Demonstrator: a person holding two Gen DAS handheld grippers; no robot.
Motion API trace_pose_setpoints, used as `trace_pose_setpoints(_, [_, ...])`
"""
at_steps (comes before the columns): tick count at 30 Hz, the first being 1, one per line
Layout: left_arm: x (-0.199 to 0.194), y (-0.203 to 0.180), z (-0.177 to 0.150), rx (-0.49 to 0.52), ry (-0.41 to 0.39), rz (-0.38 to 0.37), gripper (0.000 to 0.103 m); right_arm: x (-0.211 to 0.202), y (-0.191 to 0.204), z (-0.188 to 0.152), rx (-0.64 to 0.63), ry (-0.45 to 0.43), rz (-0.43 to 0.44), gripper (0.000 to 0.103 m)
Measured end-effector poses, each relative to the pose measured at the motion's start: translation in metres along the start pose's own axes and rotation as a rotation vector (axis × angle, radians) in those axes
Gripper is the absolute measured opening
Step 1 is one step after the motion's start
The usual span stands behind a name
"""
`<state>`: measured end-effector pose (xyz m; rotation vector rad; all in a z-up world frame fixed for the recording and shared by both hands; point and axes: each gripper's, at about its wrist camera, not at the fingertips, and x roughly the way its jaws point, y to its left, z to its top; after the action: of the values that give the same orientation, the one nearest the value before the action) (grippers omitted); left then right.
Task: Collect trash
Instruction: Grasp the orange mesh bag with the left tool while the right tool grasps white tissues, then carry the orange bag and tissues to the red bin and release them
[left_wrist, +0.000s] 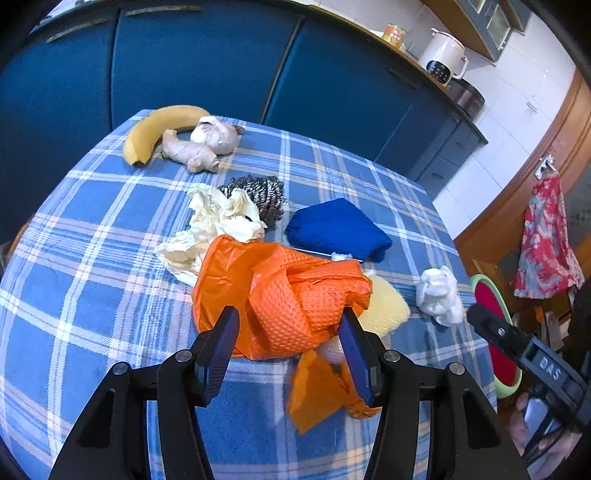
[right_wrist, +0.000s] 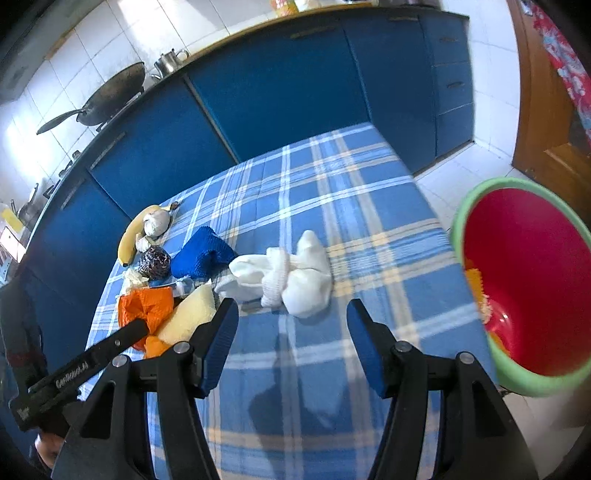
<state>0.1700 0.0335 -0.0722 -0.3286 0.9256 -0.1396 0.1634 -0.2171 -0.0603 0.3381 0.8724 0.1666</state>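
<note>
— Two grippers, what is each doing?
— My left gripper (left_wrist: 290, 326) has its jaws spread around a crumpled orange plastic bag (left_wrist: 280, 295) on the blue plaid tablecloth (left_wrist: 92, 280); whether they pinch it, I cannot tell. My right gripper (right_wrist: 291, 317) hangs open, just short of a balled white sock (right_wrist: 291, 277).
— And the bin?
— A red bucket with a green rim (right_wrist: 524, 280) sits off the table's right edge, scraps inside.
</note>
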Motion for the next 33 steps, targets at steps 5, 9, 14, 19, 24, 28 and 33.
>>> trace_pose_setpoints(5, [0.008,0.007,0.0,-0.033,0.011,-0.035,0.057,0.022,0.002,0.007,0.004,0.029,-0.004,0.063])
trace_pose_setpoints(9, [0.008,0.008,-0.001,-0.035,0.011,-0.07,0.041,0.035,0.002,0.01,-0.001,0.049,-0.012,0.062])
trace_pose_setpoints(14, [0.004,0.005,-0.001,-0.026,0.008,-0.115,0.021,0.042,-0.001,0.009,0.008,0.065,-0.012,0.044])
trace_pose_setpoints(19, [-0.011,0.002,-0.003,-0.013,-0.008,-0.147,0.013,0.039,-0.002,0.008,0.007,0.054,-0.002,0.025])
trace_pose_setpoints(24, [-0.033,-0.002,-0.003,0.004,-0.051,-0.165,0.012,0.024,0.001,0.004,-0.002,0.025,0.012,0.02])
trace_pose_setpoints(28, [-0.051,-0.004,-0.003,0.017,-0.083,-0.167,0.012,0.007,0.005,0.0,-0.014,-0.009,0.02,0.019])
trace_pose_setpoints(33, [-0.068,-0.011,-0.005,0.032,-0.114,-0.176,0.012,-0.018,0.008,-0.008,-0.02,-0.051,0.032,0.019])
